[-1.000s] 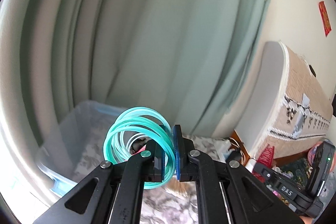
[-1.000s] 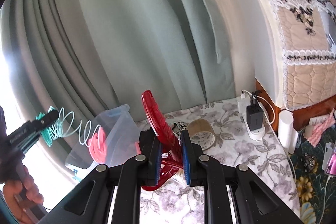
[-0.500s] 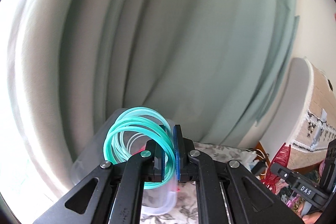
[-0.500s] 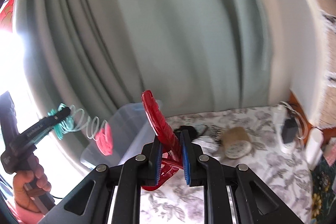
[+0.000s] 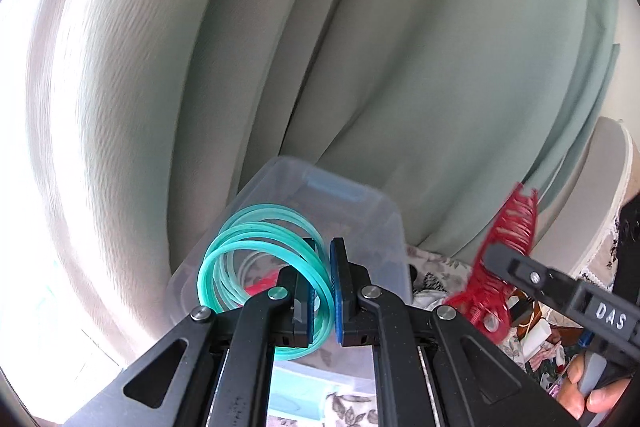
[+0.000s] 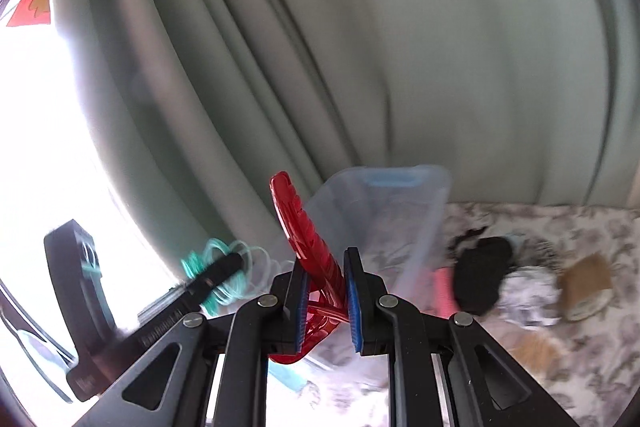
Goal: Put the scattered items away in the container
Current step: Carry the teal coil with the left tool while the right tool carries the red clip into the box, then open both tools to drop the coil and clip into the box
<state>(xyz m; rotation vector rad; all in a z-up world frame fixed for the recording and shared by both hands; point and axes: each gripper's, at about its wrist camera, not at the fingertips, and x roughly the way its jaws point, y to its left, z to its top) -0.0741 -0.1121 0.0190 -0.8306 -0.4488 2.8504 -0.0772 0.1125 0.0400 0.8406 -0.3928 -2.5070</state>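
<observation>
Right now we are carrying two items toward the clear plastic storage bin [image 5: 372, 227], which is sitting on the floral tablecloth [image 6: 560, 359] in front of the grey-green curtain [image 5: 400, 67]. Our left gripper [image 5: 320, 287] is pinching a teal coil of plastic cord [image 5: 256, 259] between its blue pads, with the loops bulging out to the left of the jaws and the bin directly ahead and below. Our right gripper [image 6: 326, 301] is clamping a red hair claw clip [image 6: 308, 239], its toothed end sticking up above the jaws, with the bin just beyond it to the right. We are judging that both loads are approaching the release step, so we are wanting each gripper well over the bin's open mouth, not over its rim, before easing the jaws apart; the springy coil could bounce out if dropped from high, so lowering it in first seems wise. We are also keeping the two grippers apart so they are not colliding above the narrow opening. On the cloth beside the bin, a black fabric bundle [image 6: 484, 271], a white crumpled cloth [image 6: 528, 295] and a brown tape roll [image 6: 588, 285] are waiting.
</observation>
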